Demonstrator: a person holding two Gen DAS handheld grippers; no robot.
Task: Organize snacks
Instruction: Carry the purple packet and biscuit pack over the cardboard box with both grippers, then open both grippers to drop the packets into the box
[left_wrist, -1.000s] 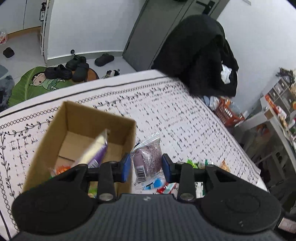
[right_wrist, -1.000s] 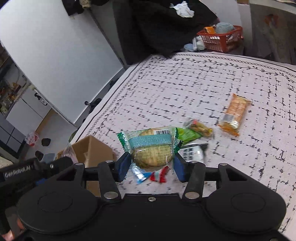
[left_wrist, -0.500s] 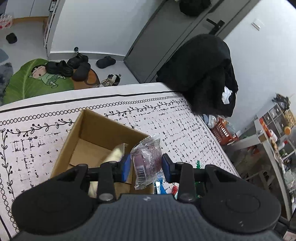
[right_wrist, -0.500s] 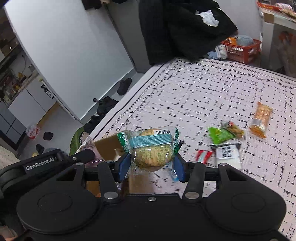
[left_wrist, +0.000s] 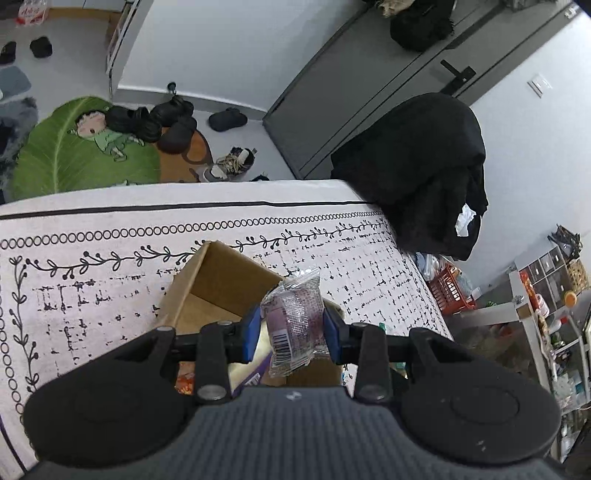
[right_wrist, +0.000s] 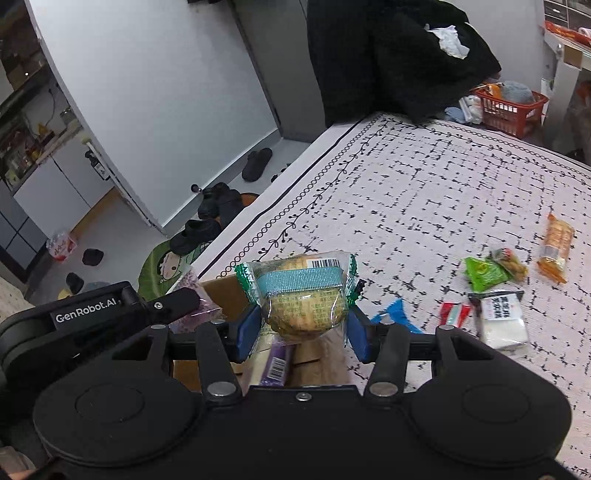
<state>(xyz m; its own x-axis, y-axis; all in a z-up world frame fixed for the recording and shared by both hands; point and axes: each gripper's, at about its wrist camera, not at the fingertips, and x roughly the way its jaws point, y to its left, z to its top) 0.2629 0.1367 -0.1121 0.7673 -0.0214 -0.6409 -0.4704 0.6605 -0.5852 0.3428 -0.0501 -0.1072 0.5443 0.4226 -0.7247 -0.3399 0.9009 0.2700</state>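
- Snacks: my left gripper (left_wrist: 291, 334) pinches a purple packet (left_wrist: 295, 325) over the cardboard box (left_wrist: 218, 284).
- My right gripper (right_wrist: 301, 332) clamps a green-edged cake packet (right_wrist: 301, 295) above that box, near the table's (right_wrist: 424, 192) left edge.

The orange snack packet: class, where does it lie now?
In the right wrist view, the orange snack packet lies far right on the patterned cloth, just right of the green packet.

Your left gripper (left_wrist: 291, 334), right gripper (right_wrist: 301, 332): black bodies, blue finger pads (left_wrist: 250, 334), silver screws, white "GenRobot.AI" lettering.
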